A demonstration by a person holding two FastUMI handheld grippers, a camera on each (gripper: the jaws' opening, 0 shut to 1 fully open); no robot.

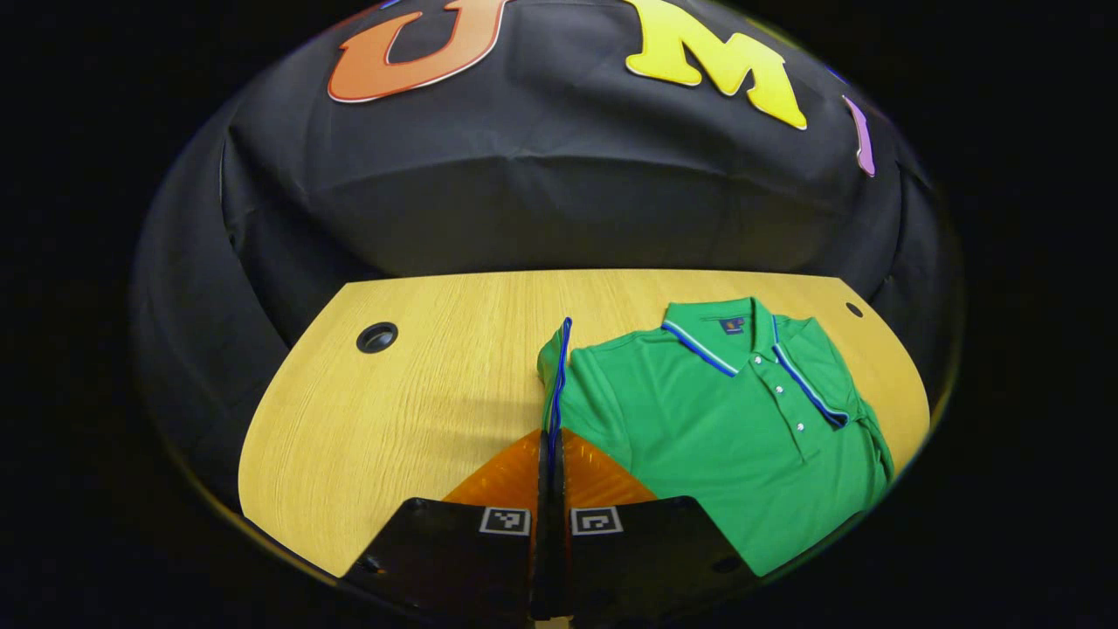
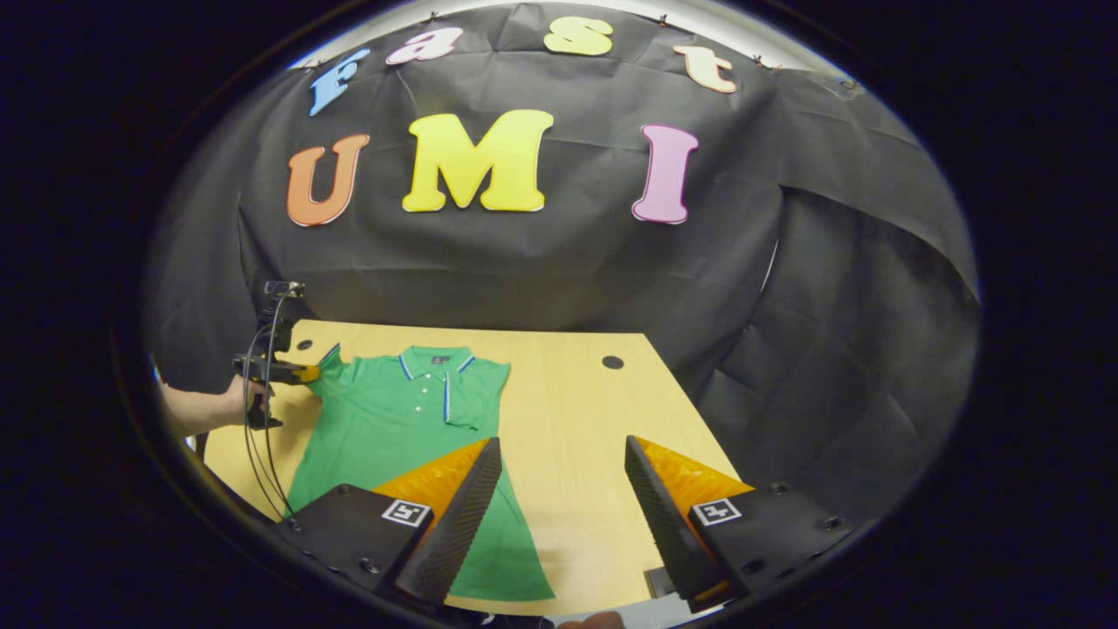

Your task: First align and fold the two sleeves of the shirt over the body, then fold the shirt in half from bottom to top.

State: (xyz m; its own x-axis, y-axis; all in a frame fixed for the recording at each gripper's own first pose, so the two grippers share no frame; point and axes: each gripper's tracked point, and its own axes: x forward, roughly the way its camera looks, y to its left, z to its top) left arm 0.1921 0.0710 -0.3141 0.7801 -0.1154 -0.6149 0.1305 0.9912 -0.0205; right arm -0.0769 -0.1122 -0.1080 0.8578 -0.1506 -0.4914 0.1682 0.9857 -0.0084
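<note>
Pinching green shirt [image 1: 734, 437] sleeve [image 1: 552, 376] edge, left hand-held gripper [image 1: 550, 472] (fingers together); right hand-held gripper [image 2: 559, 489] spread apart above table [image 2: 576, 419]

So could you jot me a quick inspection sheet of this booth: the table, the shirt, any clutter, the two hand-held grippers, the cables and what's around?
Surface: wooden table with round cable holes.
Job's things: green polo shirt lying flat, collar toward the far edge; one sleeve already folded over the body, the other sleeve pinched and lifted.
Clutter: nothing seen.
Grippers: left hand-held gripper shut on the sleeve's striped cuff; right hand-held gripper open, hovering above the table beside the shirt's hem, holding nothing.
Cables: black leads hang from the left hand-held gripper, held by a hand.
Surroundings: black cloth wall behind and beside the table.
</note>
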